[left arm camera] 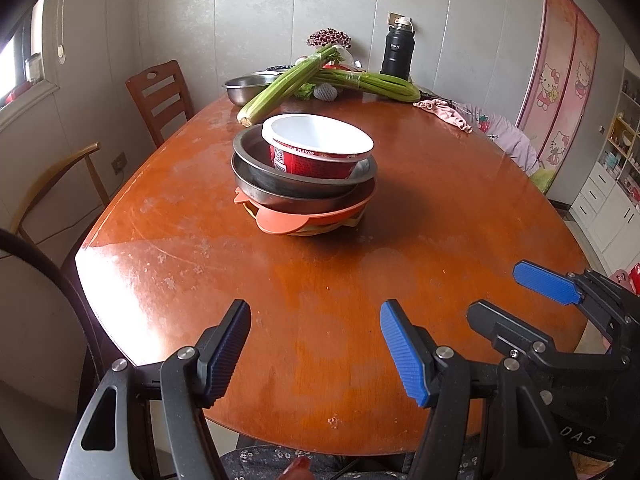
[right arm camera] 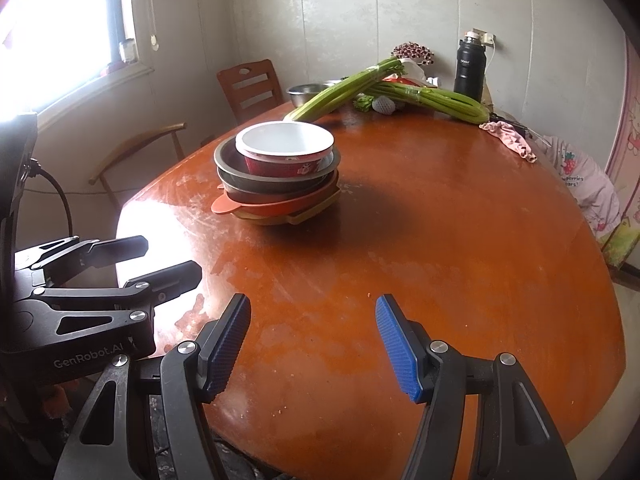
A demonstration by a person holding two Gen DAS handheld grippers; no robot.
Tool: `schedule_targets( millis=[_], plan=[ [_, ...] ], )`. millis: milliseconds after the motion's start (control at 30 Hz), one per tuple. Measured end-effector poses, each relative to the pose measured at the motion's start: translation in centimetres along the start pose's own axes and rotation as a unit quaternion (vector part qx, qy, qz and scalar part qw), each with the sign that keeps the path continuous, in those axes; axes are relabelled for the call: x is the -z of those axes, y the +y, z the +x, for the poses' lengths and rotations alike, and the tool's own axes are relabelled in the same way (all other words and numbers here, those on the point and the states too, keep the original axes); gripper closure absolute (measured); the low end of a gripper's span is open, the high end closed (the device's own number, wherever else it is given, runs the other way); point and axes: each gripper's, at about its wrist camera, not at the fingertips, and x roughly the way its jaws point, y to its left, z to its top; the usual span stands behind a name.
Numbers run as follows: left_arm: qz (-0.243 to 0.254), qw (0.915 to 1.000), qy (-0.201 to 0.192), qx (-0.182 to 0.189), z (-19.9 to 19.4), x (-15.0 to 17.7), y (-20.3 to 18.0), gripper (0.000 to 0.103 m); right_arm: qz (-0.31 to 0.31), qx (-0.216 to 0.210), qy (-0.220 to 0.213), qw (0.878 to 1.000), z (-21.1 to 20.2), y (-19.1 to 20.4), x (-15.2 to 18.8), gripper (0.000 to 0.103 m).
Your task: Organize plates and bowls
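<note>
Both grippers, left gripper (left arm camera: 316,354) and right gripper (right arm camera: 314,350), hang half-open and empty; we approach the stacked red-and-white paper bowl (left arm camera: 318,148) at twelve o'clock squarely.

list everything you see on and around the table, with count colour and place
table: 1, reddish-brown wood, fills both views
noodle bowl: 1, red with white inside, top of the stack
metal pans: 2, grey steel, nested under the noodle bowl
orange plate: 1, orange, under the pans
yellow dish: at least 1, yellowish, bottom of the stack
steel bowl: 1, silver, far end of the table
celery: 2 bundles, green, far end
flask: 1, black, far end by the wall
pink cloth: 1, pink, far right edge of the table
chairs: 2, wood, left of the table
left tongs: 1, black with blue pads, open, near edge
right tongs: 1, black with blue pads, open, near edge
</note>
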Motion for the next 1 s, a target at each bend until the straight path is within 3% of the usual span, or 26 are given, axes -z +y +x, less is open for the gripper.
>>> schedule_targets(
  millis=[767,1000],
  plan=[
    [-0.012,0.9996,0.023,-0.008,2.2,-0.8,1.3,0.036,0.016,0.011,0.015,1.0,1.2,-1.3,-0.6,0.036],
    [-0.036,0.9978,0.037,-0.041,3.9,-3.8,4.6,0.036,0.04,0.022,0.021,0.999,1.5,-5.6,-2.5,0.036]
  ],
)
